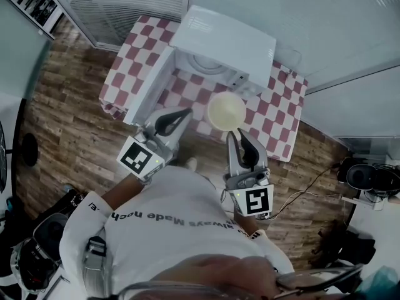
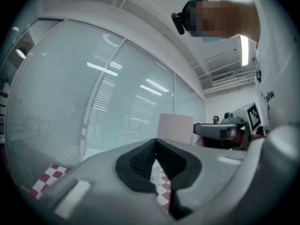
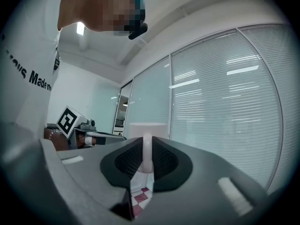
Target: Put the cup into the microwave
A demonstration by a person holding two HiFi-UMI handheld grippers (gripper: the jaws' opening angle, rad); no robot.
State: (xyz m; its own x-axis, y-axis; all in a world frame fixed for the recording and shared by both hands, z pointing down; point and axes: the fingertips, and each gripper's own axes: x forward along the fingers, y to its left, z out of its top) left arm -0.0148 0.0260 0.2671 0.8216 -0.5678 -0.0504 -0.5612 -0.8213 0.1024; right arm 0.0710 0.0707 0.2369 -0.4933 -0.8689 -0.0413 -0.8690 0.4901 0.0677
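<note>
My left tool (image 1: 180,116) hangs at about 7 o'clock of the open microwave (image 1: 232,42), its jaws pressed together on nothing. It sits beside the swung-out door (image 1: 149,85), probably so that the opening is free. To its right, my right tool (image 1: 241,140) is clamped on the handle (image 3: 146,154) of the pale cup (image 1: 226,110), carrying it upright in the air over the checked bench (image 1: 282,114), at roughly 6 o'clock of the cavity. Gripping by the handle likely keeps the rim level for entry. The cup is not yet inside.
</note>
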